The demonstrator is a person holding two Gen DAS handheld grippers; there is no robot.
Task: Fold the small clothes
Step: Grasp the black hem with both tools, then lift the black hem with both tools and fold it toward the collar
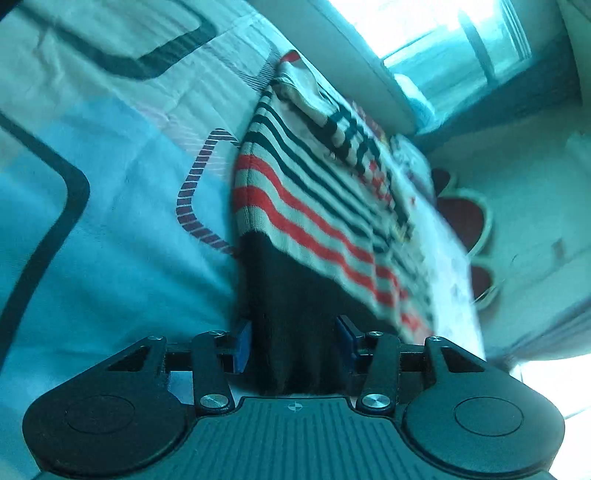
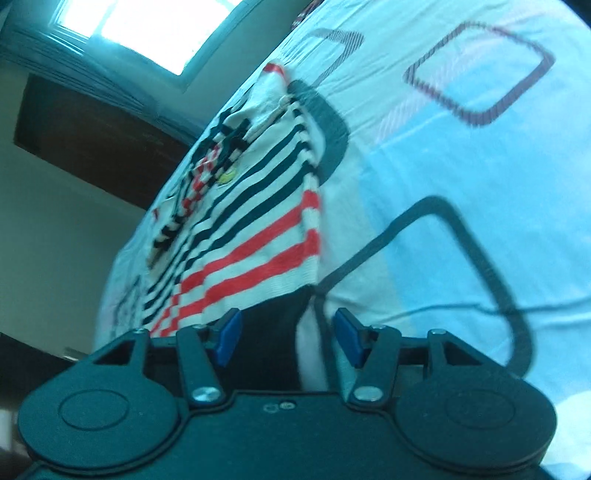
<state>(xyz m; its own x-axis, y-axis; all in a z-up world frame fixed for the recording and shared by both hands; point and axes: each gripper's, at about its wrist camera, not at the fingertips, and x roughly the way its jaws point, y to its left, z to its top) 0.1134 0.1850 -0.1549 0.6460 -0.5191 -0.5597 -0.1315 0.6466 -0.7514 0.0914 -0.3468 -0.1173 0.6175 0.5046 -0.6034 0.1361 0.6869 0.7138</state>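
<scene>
- Left gripper (image 1: 293, 345): your jaws stand moderately apart, and the dark hem band (image 1: 291, 302) of the striped knit garment (image 1: 314, 192) fills the gap between the blue pads (image 1: 242, 345). Whether the pads press the cloth cannot be told; they appear to flank it rather than pinch it.
- Right gripper (image 2: 288, 341): your jaws stand wide. The hem band's corner (image 2: 275, 332) lies against the left pad (image 2: 227, 341), and bare bedsheet (image 2: 424, 229) shows toward the right pad.
- Beyond both sets of jaws, the garment runs away from you across the patterned sheet: red and white stripes nearest, then dark and white stripes, ending in a pale collar with a red edge (image 2: 275, 72) at the far end.
- Farthest off, a bright window (image 2: 155, 33) stands past the edge of the bed.
- Step in hand, as judged: taking hold of the two hem corners for a fold from hem toward collar.
- The next move calls for closing both jaws firmly on the band, then lifting together and carrying the hem evenly forward, so the stripes stay parallel.
</scene>
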